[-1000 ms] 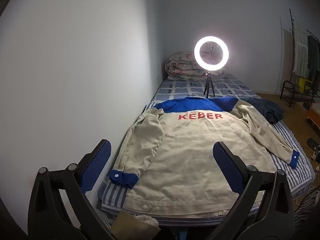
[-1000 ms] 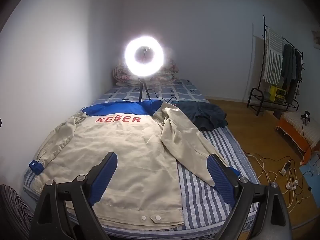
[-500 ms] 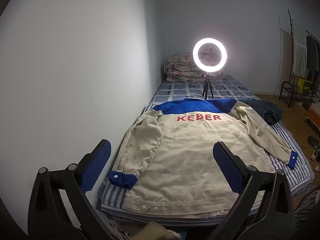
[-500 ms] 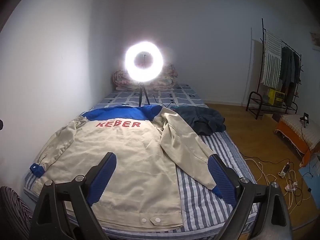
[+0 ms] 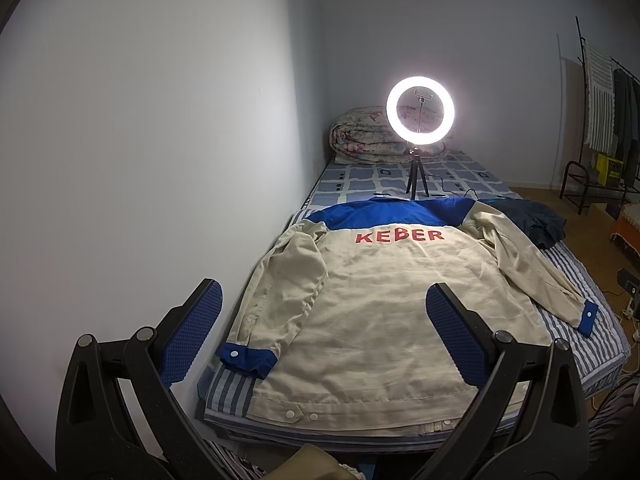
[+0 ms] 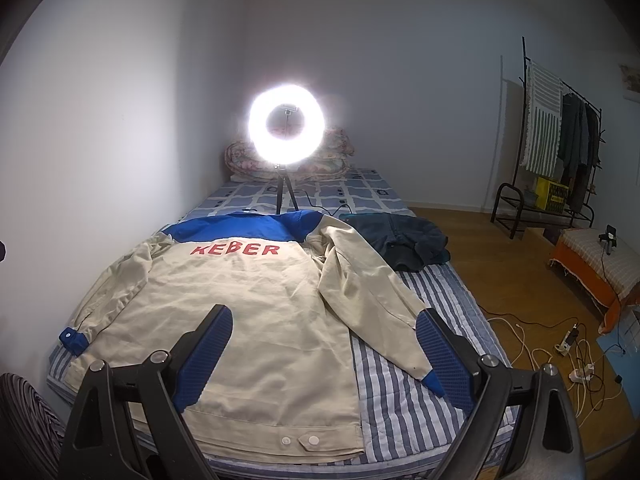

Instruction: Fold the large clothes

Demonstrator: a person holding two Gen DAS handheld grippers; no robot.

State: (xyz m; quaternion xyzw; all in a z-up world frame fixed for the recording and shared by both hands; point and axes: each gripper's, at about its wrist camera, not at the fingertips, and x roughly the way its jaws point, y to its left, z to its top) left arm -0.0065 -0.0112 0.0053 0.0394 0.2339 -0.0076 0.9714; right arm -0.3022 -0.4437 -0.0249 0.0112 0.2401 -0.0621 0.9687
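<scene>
- A beige work jacket (image 5: 384, 300) lies back-up and spread flat on the bed (image 5: 592, 280), ahead of and below both sets of fingers.
- Its shoulder yoke is bright blue, with the red letters "KEBER" printed across the beige cloth just under the yoke.
- Both cuffs are blue, each with a white snap; two more white snaps sit on the tab of the hem nearest the fingers.
- The cloth is lightly creased across the back, and the hem lies straight along the near edge of the bed.
- The left sleeve (image 5: 280, 280) lies folded close along the body, its cuff just past the tip of the left gripper's left finger.
- The right sleeve (image 6: 372, 300) angles out over the striped bedding, and its cuff shows just beside the right gripper's right finger in the right wrist view.
- The left gripper (image 5: 324, 332) hangs over the near end of the jacket, fingers spread wide with nothing between the blue pads.
- The right gripper (image 6: 324, 356) hovers likewise over the hem and right sleeve, fingers wide apart and empty.
- Beyond the fingertips a lit ring light (image 5: 420, 116) stands on a small tripod past the collar.
- A dark garment (image 6: 404, 244) lies bunched to the right of the yoke, and a rolled quilt (image 5: 360, 136) rests at the far end of the bed.
</scene>
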